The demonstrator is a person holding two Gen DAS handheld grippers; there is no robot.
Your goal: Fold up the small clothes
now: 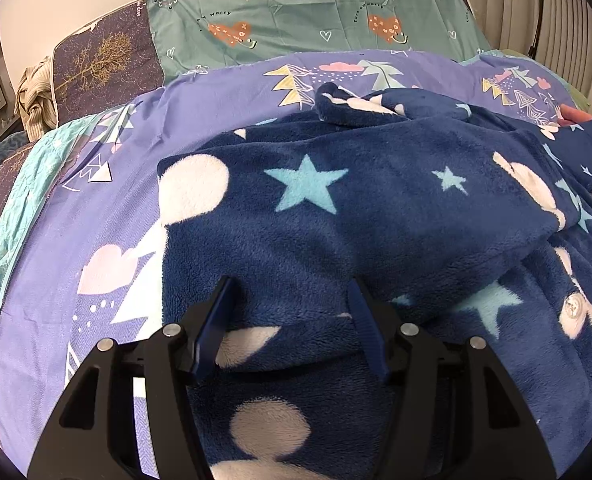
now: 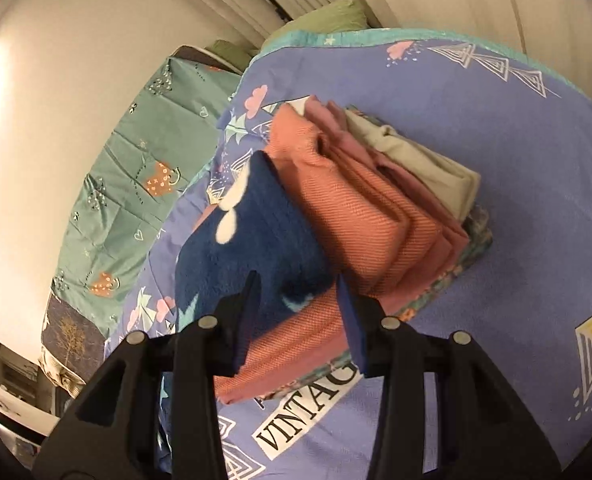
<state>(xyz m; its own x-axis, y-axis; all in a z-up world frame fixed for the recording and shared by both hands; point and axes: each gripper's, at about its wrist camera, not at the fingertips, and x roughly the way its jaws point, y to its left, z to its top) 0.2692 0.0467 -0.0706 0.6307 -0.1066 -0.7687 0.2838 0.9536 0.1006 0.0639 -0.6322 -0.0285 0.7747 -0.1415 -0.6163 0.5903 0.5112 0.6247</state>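
A navy fleece garment (image 1: 335,208) with light stars and white blobs lies partly folded on the purple bed cover (image 1: 56,280). My left gripper (image 1: 292,292) is open just above the garment's near part, one finger on each side of a fold edge. In the right wrist view my right gripper (image 2: 299,280) is open, tilted, with a navy fleece part (image 2: 252,240) rising beside its left finger (image 2: 246,316). The right gripper hovers over a stack of folded clothes (image 2: 375,208): orange, pink and beige pieces.
A green patterned sheet (image 1: 315,16) covers the bed's far side by the wall. A dark tree-print pillow (image 1: 104,64) and a striped cloth (image 1: 36,100) lie at the far left. Snap buttons (image 1: 573,306) show on the garment's right. A printed "VINTAG" garment (image 2: 307,408) lies under the stack.
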